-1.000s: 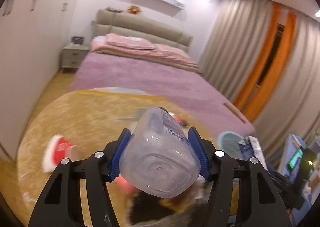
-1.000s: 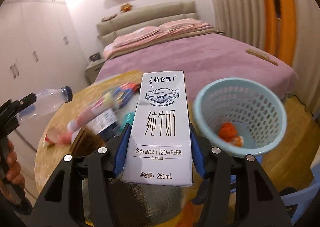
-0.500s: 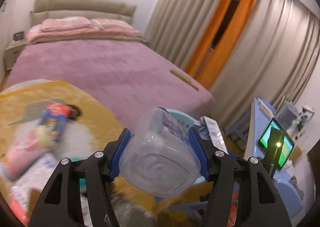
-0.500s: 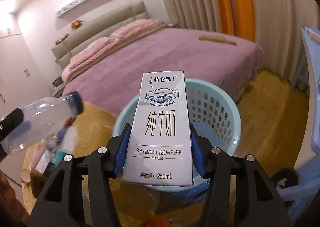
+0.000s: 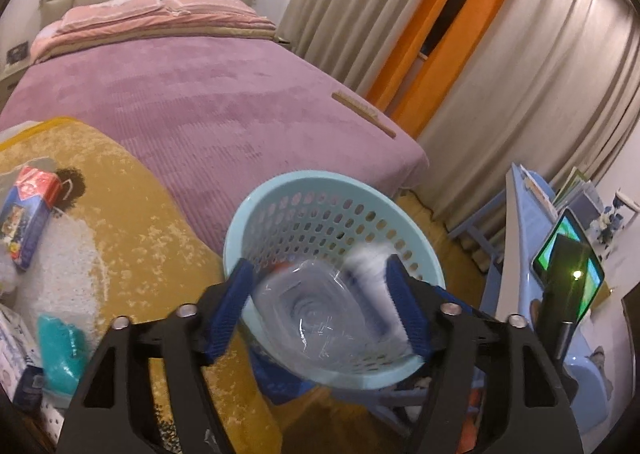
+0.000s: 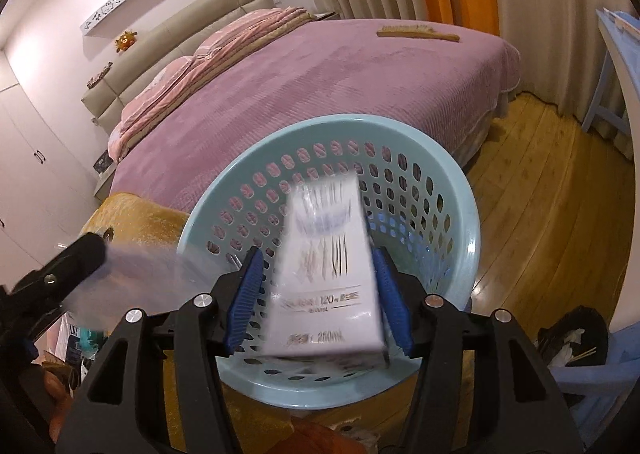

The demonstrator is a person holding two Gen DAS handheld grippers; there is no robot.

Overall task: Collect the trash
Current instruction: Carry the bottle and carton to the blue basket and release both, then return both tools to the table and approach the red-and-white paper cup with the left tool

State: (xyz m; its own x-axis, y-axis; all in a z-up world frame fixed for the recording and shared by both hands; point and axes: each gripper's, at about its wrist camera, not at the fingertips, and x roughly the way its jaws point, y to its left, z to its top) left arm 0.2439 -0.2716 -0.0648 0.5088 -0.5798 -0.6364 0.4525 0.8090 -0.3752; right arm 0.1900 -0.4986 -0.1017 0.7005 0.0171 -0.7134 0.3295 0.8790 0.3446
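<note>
A light blue perforated basket (image 5: 280,190) (image 6: 460,210) stands beside the yellow-covered table. My left gripper (image 5: 320,310) is open over its mouth; the clear plastic bottle (image 5: 316,318) sits blurred between the spread blue pads, apparently loose and dropping into the basket. My right gripper (image 6: 320,294) is open too, above the basket's near rim; the white milk carton (image 6: 328,278) is motion-blurred between its pads, apart from them and tilting into the basket. The left gripper also shows in the right wrist view (image 6: 76,258), with the blurred bottle beside it.
The yellow tablecloth (image 5: 132,222) holds a blue-red box (image 5: 28,210), a teal packet (image 5: 60,350) and other wrappers at the left. A purple bed (image 5: 180,102) lies behind. A blue desk with a lit phone (image 5: 568,274) stands at the right, above wooden floor (image 6: 540,174).
Both grippers have swung right and down over the basket. Both have opened, and the bottle and the carton have come loose and are falling.
</note>
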